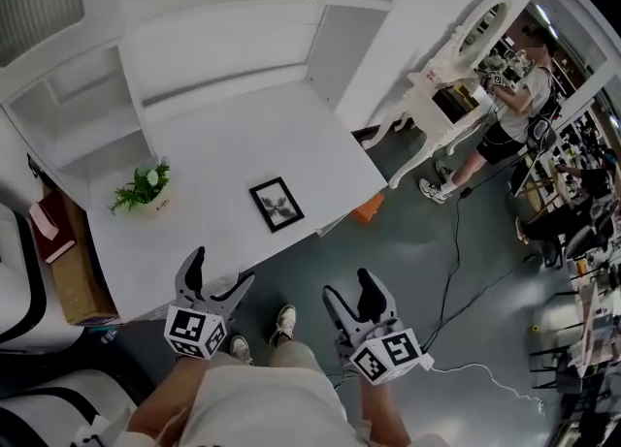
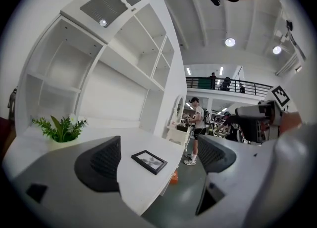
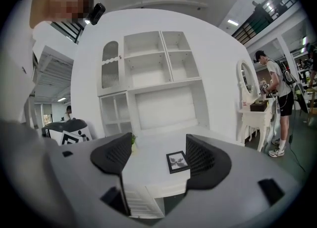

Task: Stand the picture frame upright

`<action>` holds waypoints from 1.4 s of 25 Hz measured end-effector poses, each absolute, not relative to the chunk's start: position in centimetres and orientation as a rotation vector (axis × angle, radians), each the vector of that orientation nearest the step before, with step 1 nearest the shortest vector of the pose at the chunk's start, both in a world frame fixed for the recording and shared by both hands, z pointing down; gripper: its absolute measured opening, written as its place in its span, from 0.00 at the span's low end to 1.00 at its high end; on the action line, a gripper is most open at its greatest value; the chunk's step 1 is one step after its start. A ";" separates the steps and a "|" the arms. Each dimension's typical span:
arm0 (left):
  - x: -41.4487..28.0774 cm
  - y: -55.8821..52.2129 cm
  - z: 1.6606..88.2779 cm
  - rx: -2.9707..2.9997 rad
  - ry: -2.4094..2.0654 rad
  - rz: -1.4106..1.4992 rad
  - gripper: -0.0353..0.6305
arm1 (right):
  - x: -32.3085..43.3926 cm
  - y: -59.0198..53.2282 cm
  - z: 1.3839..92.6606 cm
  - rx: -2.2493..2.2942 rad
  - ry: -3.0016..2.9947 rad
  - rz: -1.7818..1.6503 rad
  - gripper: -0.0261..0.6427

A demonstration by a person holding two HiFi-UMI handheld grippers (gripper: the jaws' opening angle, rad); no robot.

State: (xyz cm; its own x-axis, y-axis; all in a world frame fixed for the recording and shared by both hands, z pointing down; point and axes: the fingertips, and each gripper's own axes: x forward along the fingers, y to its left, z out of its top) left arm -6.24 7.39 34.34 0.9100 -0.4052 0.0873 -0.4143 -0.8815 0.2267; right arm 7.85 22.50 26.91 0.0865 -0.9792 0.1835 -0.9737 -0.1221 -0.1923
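Note:
A small black picture frame (image 1: 277,204) lies flat, face up, on the white desk (image 1: 223,159) near its front right corner. It also shows in the left gripper view as the frame (image 2: 149,161) and in the right gripper view as the frame (image 3: 177,161). My left gripper (image 1: 219,278) hangs open over the desk's front edge, short of the frame. Off the desk, above the floor, my right gripper (image 1: 351,292) stands open with nothing between its jaws. Both are apart from the frame.
A small potted plant (image 1: 144,187) stands at the desk's left. White shelving (image 1: 194,9) rises behind the desk. A white dressing table (image 1: 446,96) with a mirror stands to the right, with a person (image 1: 505,115) beside it. A cable (image 1: 466,271) runs across the grey floor.

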 end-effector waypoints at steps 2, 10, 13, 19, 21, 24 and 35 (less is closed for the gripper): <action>-5.4 6.4 34.5 2.829 -0.633 0.068 0.76 | 9.1 20.8 27.4 -2.284 2.096 -0.430 0.54; 0.5 0.8 36.7 2.785 -0.754 0.157 0.76 | 15.8 11.8 31.9 -2.123 2.257 -0.574 0.53; 3.2 -1.1 38.6 2.740 -0.794 0.214 0.71 | 18.1 7.8 34.9 -2.052 2.362 -0.669 0.51; 7.8 -3.8 44.5 2.602 -0.819 0.387 0.58 | 20.6 0.8 42.3 -1.943 2.558 -0.895 0.47; 9.0 -4.2 46.3 2.562 -0.822 0.449 0.52 | 20.9 -0.9 44.6 -1.915 2.615 -0.968 0.45; 10.3 -4.8 48.9 2.478 -0.836 0.530 0.44 | 21.1 -2.5 47.6 -1.879 2.687 -1.087 0.42; 11.9 -6.5 54.0 2.257 -0.902 0.685 0.41 | 21.3 -5.3 53.6 -1.858 2.784 -1.380 0.34</action>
